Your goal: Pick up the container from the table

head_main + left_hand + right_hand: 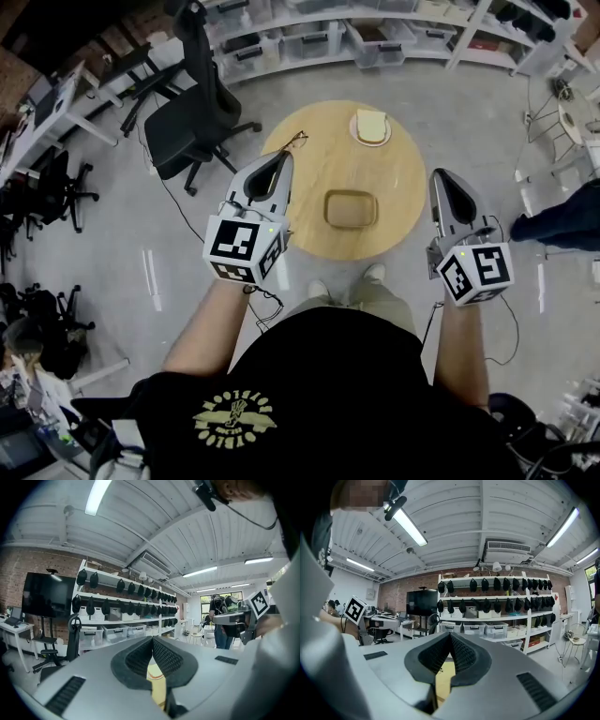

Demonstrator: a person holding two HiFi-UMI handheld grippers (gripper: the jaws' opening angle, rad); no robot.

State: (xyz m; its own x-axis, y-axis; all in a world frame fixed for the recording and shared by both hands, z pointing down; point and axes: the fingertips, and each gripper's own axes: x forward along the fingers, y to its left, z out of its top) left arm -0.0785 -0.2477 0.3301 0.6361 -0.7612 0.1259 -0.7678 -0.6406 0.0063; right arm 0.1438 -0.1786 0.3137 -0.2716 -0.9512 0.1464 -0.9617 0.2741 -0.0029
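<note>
Wooden table (314, 141) bears the tan container (351, 208) untouched, left gripper (284, 159) and right gripper (439, 178) flanking it, jaws closed and empty, so the pickup looks unstarted.

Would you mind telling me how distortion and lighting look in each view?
Head view: wide-angle bends the shelves; the round table is evenly lit and sharp. Left gripper view: heavy fisheye, dark corners, a bright ceiling light. Right gripper view: same curvature, bright ceiling strips.
</note>
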